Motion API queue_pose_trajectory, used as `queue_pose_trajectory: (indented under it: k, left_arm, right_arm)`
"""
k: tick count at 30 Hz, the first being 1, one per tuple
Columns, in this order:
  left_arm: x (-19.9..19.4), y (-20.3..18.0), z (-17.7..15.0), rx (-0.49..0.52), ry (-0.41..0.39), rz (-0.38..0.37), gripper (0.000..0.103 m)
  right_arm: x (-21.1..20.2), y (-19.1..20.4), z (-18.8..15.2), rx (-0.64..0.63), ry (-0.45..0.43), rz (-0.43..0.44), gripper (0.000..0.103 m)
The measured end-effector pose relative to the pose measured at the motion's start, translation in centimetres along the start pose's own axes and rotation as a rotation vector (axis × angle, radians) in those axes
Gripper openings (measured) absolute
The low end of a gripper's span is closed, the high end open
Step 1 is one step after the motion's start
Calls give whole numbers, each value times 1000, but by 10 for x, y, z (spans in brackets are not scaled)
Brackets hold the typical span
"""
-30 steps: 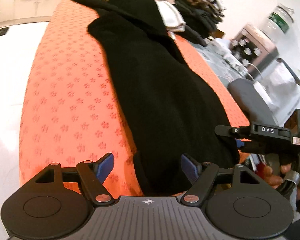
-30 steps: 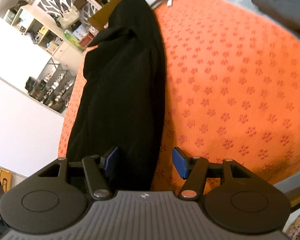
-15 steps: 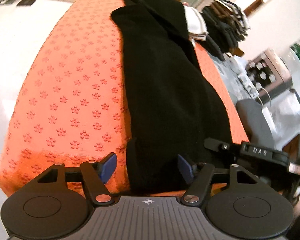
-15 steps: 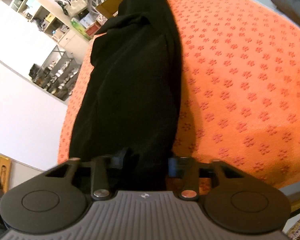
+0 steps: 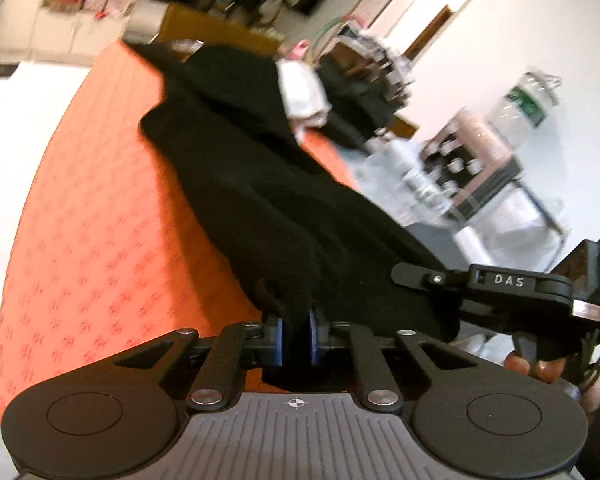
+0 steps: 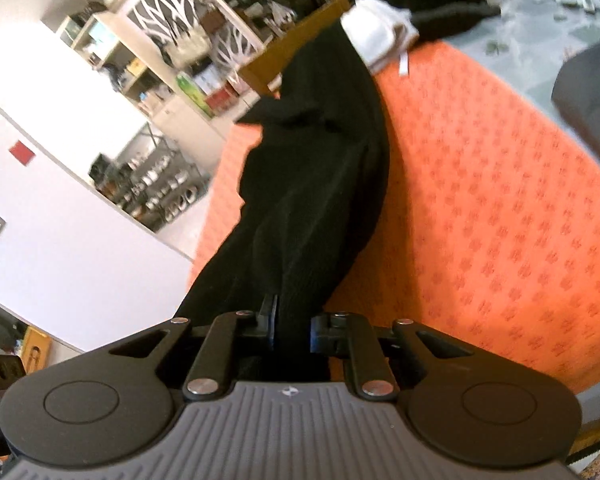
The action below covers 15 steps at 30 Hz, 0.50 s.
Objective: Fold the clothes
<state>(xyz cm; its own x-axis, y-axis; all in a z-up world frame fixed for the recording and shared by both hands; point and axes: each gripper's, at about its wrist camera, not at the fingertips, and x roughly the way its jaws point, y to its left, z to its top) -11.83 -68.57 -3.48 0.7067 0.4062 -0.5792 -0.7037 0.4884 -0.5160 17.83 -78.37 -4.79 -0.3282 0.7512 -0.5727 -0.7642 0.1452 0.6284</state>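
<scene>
Left wrist view: we are pinching the near end of the black garment (image 5: 268,216) in our left gripper (image 5: 296,334), blue pads closed onto a bunch of fabric with only the cloth's thickness between them. Our right gripper (image 6: 291,330) is clamping the same near end a little further along, its jaws likewise drawn in on the black cloth. From both grips the garment is running away from us as a long narrow strip along the orange tablecloth (image 5: 100,208), its near part looking lifted off the table and its far end lying beside a folded white item (image 5: 304,92) and a dark clothes pile (image 5: 364,88).

We are judging this as the carry of a lengthwise fold: the near end is gripped and wants taking toward the far end, both grips level so the edges are meeting squarely.

Bare orange cloth is lying open on both sides of the strip, the table edge is falling away to our left, and the piles are crowding the far corner.
</scene>
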Motion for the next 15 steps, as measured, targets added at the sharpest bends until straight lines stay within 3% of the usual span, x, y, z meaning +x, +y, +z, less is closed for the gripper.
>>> queue_pose_trajectory:
  k: [7,15]
  left_arm:
    - [-28,-38,4,94,-20,-85,14]
    - [-29,-68,-6,221,94,-156,14]
  right_arm:
    - [-58,8,14,7,-47,44,16]
    - [-106,-2,-7,41,-43,40,16]
